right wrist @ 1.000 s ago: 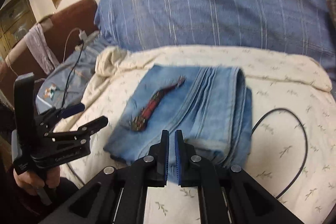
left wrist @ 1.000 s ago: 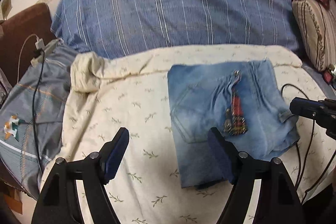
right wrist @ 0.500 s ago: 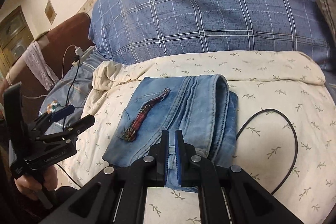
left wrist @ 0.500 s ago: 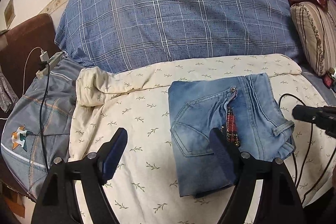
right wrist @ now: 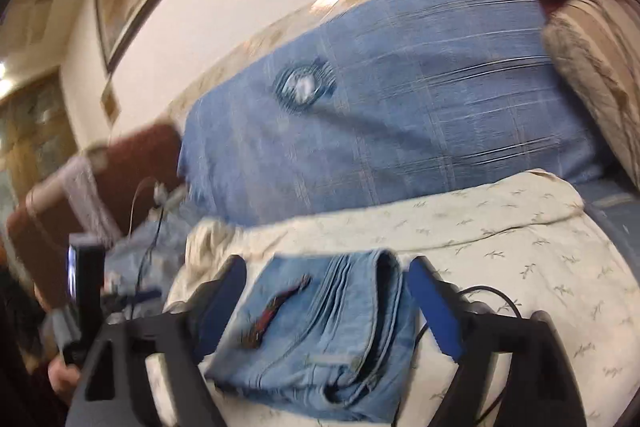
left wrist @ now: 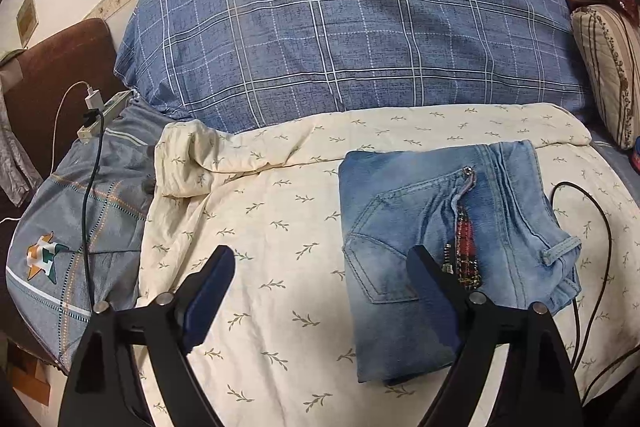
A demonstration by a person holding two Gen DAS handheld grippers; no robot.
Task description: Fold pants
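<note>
We hold our left tongs (left wrist: pixel 320 275) spread wide and empty above the cream leaf-print sheet (left wrist: pixel 280 211) on the bed, their right finger over the near left edge of the pants (left wrist: pixel 416 211). The pants, pale blue denim, lie folded into a compact rectangle on the sheet, a red plaid strip (left wrist: pixel 466 243) showing at the fly. Our right tongs (right wrist: pixel 326 287) are likewise wide apart and hold nothing, framing the folded pants (right wrist: pixel 340 327) in a blurred view. A black cable (left wrist: pixel 600 227) curls just beside the pants, and a blue checked pillow (left wrist: pixel 352 39) sits behind.
</note>
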